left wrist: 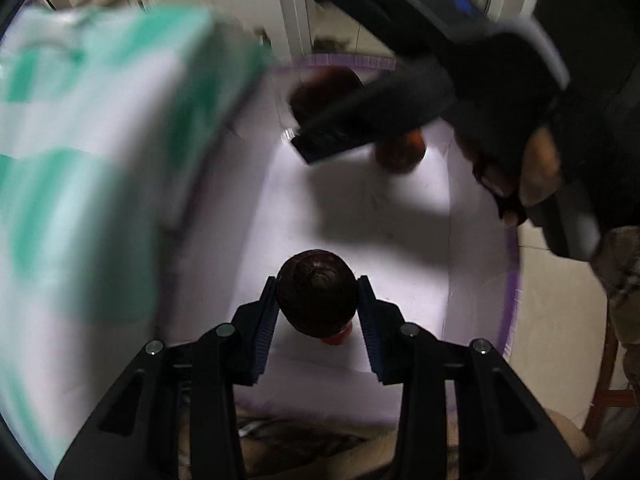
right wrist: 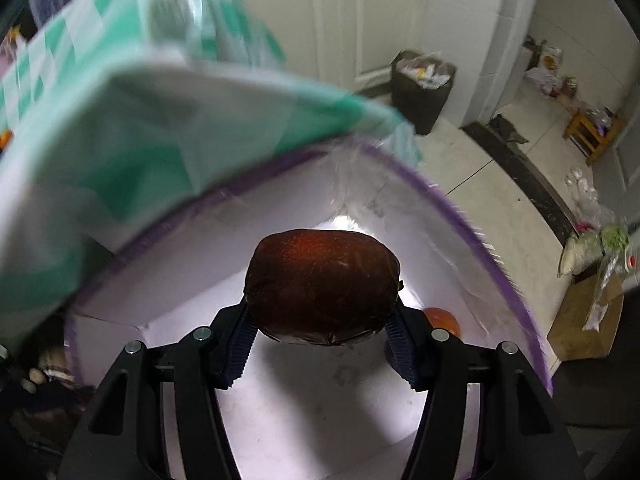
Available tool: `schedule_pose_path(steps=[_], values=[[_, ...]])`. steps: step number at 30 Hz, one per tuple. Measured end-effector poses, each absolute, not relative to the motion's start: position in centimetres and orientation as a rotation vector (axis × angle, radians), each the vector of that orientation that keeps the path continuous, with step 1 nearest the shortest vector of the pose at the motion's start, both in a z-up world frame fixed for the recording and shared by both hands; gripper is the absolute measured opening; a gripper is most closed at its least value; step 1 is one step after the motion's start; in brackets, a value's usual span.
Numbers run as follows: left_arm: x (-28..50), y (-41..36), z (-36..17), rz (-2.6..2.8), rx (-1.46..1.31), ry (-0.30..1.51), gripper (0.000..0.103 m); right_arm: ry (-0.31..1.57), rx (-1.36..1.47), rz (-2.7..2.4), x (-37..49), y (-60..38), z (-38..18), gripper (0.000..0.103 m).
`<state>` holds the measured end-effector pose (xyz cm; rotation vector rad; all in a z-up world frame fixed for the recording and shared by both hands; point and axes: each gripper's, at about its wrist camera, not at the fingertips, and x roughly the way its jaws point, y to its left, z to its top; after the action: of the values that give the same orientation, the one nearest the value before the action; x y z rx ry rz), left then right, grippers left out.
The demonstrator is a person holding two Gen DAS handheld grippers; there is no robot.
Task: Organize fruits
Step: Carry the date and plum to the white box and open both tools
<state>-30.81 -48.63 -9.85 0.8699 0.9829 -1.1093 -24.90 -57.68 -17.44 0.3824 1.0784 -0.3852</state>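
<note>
Left gripper (left wrist: pixel 318 304) clamped on a small dark fruit (left wrist: pixel 316 292) above the white box (left wrist: pixel 400 208), right gripper (right wrist: pixel 320 316) clamped on a dark red apple (right wrist: pixel 322 284) over the same box, an orange fruit (right wrist: pixel 442 320) on its floor

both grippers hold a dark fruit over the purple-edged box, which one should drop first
Probably the right gripper: in the left wrist view it reaches deep into the box, near a loose fruit already lying there. The left gripper holds its fruit nearer the rim.

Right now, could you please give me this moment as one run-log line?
left tool: shut on small dark fruit | right tool: shut on large dark red fruit | both over white purple-rimmed bin | orange fruit inside
</note>
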Motion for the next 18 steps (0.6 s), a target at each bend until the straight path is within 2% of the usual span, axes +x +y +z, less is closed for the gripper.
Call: schedule_pose_path(steps=[8, 12, 18], values=[[-27.4, -53.0, -17.3, -0.968, 0.818, 1.257, 0.039, 1.255, 0.352, -0.379, -20.6, -59.0, -23.1, 0.058], [-27.3, -52.8, -19.2, -0.919, 0.834, 1.295, 0.039, 1.291, 0.357, -0.388, -19.5, -59.2, -25.0, 0.058], [-26.5, -52.7, -19.3, -0.917, 0.806, 1.341, 0.04, 1.29, 0.384, -0.392, -19.1, -58.9, -26.1, 0.058]])
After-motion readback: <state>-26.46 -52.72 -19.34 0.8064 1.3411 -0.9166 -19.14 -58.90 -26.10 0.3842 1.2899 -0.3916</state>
